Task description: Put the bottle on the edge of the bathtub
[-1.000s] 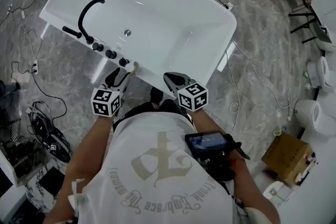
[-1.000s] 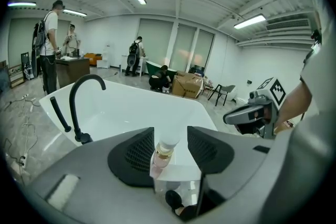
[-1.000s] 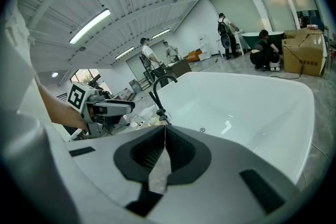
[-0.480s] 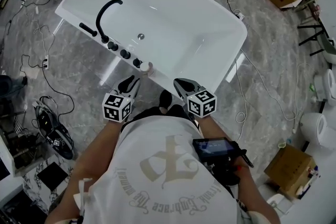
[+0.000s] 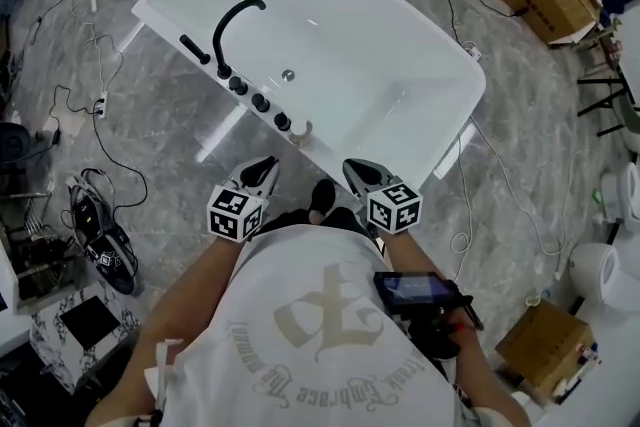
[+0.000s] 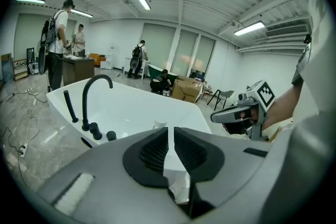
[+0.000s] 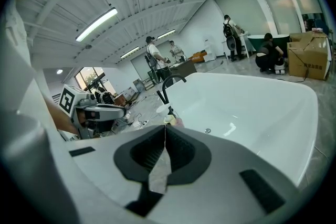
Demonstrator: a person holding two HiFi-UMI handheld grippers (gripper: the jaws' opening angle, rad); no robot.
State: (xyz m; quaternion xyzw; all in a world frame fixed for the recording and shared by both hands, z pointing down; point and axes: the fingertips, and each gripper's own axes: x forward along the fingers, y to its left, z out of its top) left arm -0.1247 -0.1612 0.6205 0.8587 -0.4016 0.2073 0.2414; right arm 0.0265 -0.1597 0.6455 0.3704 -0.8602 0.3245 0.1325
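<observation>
We see the bottle [image 5: 303, 132] on the bathtub [image 5: 400, 75] near rim beside the black taps [image 5: 260, 102], left gripper [image 5: 268, 165] empty, jaws just closing to a slit, right gripper [image 5: 352, 167] clenched, empty.

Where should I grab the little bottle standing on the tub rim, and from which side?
Grip the bottle around its body, coming from the floor side of the bathtub. It seems to stand upright on the rim, black knobs crowd one side, and the basin drops away behind.
</observation>
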